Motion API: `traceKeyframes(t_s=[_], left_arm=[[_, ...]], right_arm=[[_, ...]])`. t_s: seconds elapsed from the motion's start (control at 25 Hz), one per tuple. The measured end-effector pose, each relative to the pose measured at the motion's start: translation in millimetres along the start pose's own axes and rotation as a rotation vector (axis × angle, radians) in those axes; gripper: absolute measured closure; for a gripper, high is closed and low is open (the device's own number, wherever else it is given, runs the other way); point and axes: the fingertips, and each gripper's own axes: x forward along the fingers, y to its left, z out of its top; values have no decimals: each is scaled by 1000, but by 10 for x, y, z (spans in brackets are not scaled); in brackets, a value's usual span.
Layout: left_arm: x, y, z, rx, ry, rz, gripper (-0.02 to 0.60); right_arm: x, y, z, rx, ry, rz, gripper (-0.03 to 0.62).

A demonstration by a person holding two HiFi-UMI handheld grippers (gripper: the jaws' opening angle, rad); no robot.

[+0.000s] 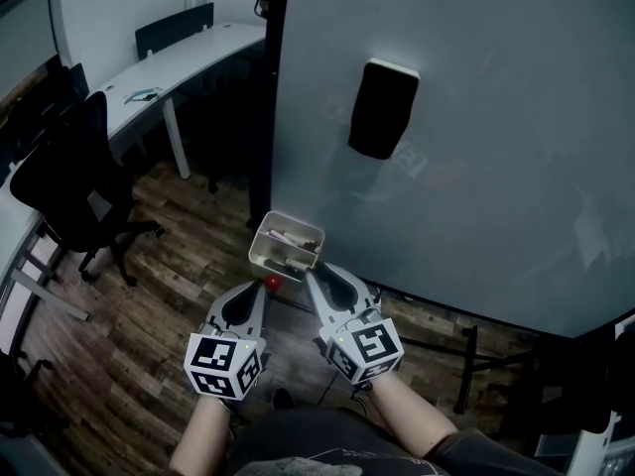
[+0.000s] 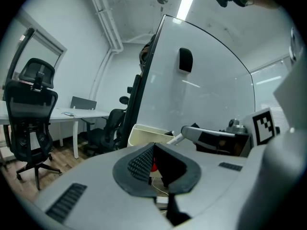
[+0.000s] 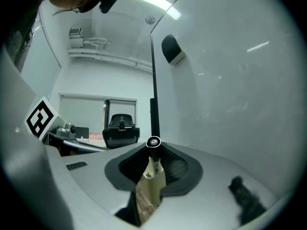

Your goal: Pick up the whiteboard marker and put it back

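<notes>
The whiteboard marker (image 3: pixel 153 143) has a pale barrel and a black cap, and its cap end faces the camera in the right gripper view. My right gripper (image 3: pixel 154 152) is shut on it, pads pressing both sides, just above the cream marker tray (image 1: pixel 264 237) that hangs at the whiteboard's (image 1: pixel 496 117) lower edge. In the head view my right gripper (image 1: pixel 316 276) sits at the tray's near right corner. My left gripper (image 1: pixel 264 296) is below the tray's near left side, jaws together and empty. From the left gripper view, the tray (image 2: pixel 144 133) lies just ahead of my left gripper (image 2: pixel 153 150).
A black eraser (image 1: pixel 382 107) sticks to the whiteboard above the tray. Something red (image 1: pixel 272 283) hangs under the tray. Office chairs (image 1: pixel 79 181) and a white desk (image 1: pixel 179 62) stand to the left on a wooden floor. More pens lie in the tray.
</notes>
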Motion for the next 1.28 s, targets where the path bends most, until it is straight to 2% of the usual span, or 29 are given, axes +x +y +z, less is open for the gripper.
traceKeyframes(t_s=[0.2, 0.32, 0.48, 0.72, 0.88, 1.28], left_arm=[[52, -91, -12, 8, -2, -28, 568], [29, -148, -32, 11, -4, -20, 568], [-38, -306, -59, 5, 2, 1, 568], [-134, -665, -115, 28, 15, -10, 568], [-217, -986, -146, 9, 0, -18, 568], [-610, -2081, -311, 38, -7, -54, 568]], right_arm=[[-118, -85, 169, 25, -52, -17, 511], [-228, -89, 271, 52, -84, -16, 511], [-509, -107, 454, 58, -111, 5, 511], [-1033, -225, 647, 62, -144, 0, 511], [-1446, -307, 588, 64, -131, -17, 511], [-2588, -485, 393, 96, -97, -48, 511]])
